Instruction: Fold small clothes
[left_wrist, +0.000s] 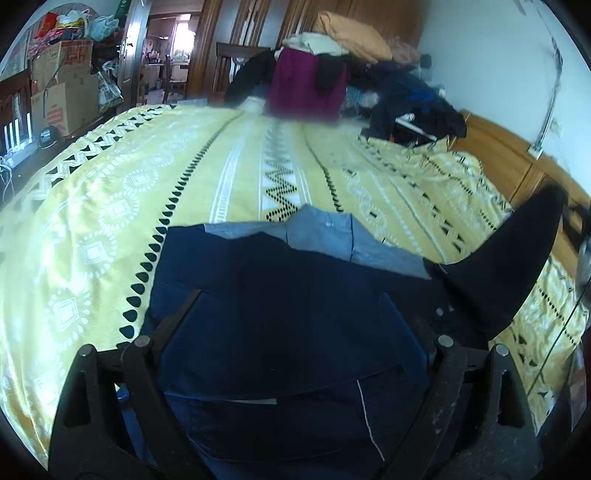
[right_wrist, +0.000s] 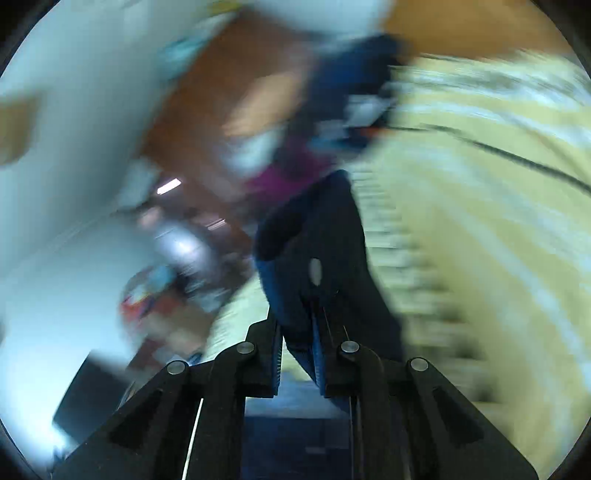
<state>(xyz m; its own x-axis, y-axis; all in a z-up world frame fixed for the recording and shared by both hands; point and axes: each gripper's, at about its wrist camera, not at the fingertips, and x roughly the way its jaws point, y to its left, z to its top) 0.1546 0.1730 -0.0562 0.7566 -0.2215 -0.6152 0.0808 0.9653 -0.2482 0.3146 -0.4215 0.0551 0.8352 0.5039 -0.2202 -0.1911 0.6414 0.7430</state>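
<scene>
Garment: a small dark navy shirt (left_wrist: 280, 317) with a pale blue collar lay on the bedspread, filling the lower centre of the left wrist view.
Bedspread: yellow with white and black patterned bands (left_wrist: 110, 192), spread across the middle of the frame.
Left gripper (left_wrist: 291, 295): jaws stood wide apart over the shirt, gripping nothing.
Right gripper (right_wrist: 301, 321): jaws nearly together, pinching a fold of navy cloth (right_wrist: 317, 243) at lower centre of its blurred view.
Lifted flap: dark fabric rose at the right edge of the left wrist view.
Background: heaped clothes (left_wrist: 332, 74) at upper centre.
</scene>
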